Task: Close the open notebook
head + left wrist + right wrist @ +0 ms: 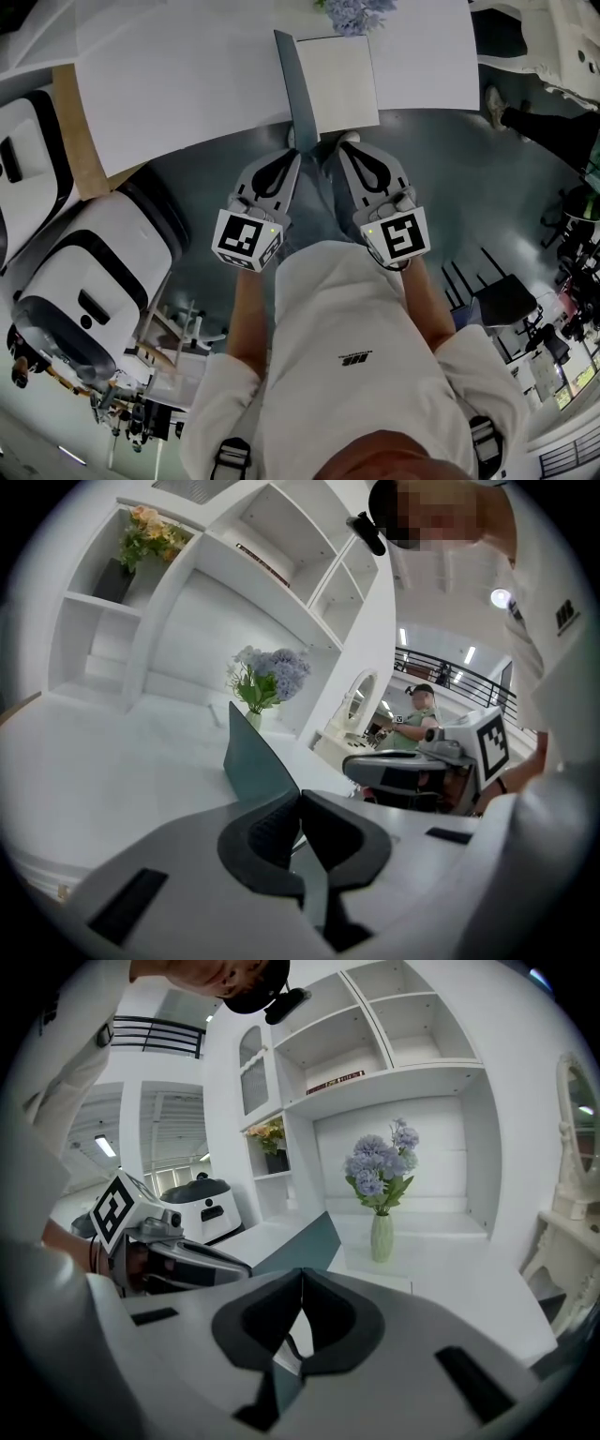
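Holding 1 gripper in each hand, I am facing the notebook (328, 108), which is lying open on the white table (178, 94). My left gripper (294, 142) is clamping the near end of the teal cover (294, 84), which is standing almost upright beside the flat white page (339, 66). My right gripper (349, 139) is sitting at that page's near edge, jaws pressed together; they may be pinching the page, but this is unclear. 1 vase of lilac flowers (380, 1194) is standing beyond the notebook.
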The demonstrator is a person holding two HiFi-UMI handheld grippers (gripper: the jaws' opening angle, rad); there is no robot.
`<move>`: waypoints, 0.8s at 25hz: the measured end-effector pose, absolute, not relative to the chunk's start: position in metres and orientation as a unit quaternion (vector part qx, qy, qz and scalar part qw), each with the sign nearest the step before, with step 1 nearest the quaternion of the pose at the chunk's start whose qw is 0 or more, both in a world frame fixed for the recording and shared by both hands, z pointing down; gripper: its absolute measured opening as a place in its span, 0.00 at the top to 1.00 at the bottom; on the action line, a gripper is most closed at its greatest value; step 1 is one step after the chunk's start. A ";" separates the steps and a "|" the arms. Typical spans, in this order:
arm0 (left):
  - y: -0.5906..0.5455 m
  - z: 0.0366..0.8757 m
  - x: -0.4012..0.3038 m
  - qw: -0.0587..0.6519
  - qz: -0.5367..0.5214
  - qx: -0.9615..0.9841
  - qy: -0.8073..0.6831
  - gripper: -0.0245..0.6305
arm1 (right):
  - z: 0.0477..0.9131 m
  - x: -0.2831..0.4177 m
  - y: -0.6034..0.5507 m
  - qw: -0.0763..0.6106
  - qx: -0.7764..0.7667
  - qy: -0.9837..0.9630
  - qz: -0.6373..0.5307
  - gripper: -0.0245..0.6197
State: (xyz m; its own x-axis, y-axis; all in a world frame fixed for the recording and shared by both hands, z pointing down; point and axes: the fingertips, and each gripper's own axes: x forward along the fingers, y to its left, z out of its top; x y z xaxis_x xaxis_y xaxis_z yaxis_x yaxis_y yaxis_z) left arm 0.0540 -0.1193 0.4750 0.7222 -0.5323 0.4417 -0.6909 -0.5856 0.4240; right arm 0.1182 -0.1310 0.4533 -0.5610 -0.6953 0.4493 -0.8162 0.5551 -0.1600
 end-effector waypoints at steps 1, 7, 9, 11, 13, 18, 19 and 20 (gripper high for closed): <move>-0.120 0.474 0.058 0.293 0.135 0.882 -0.344 0.96 | 0.453 0.122 -0.131 0.169 0.440 -0.864 0.179 0.97; -0.121 0.471 0.079 0.289 0.138 0.890 -0.325 0.96 | 0.452 0.140 -0.130 0.165 0.455 -0.856 0.181 0.97; -0.121 0.471 0.086 0.288 0.140 0.892 -0.320 0.96 | 0.452 0.147 -0.130 0.163 0.460 -0.854 0.183 0.97; -0.121 0.471 0.093 0.287 0.142 0.894 -0.315 0.96 | 0.453 0.154 -0.130 0.163 0.464 -0.851 0.184 0.97; -0.121 0.471 0.101 0.286 0.144 0.895 -0.309 0.96 | 0.453 0.161 -0.129 0.163 0.468 -0.849 0.185 0.97; -0.122 0.472 0.115 0.285 0.148 0.899 -0.298 0.96 | 0.456 0.173 -0.128 0.161 0.478 -0.842 0.191 0.97; -0.122 0.473 0.118 0.285 0.149 0.899 -0.296 0.96 | 0.457 0.176 -0.128 0.161 0.480 -0.841 0.192 0.97; -0.122 0.474 0.121 0.283 0.151 0.900 -0.295 0.96 | 0.458 0.178 -0.128 0.161 0.481 -0.840 0.192 0.97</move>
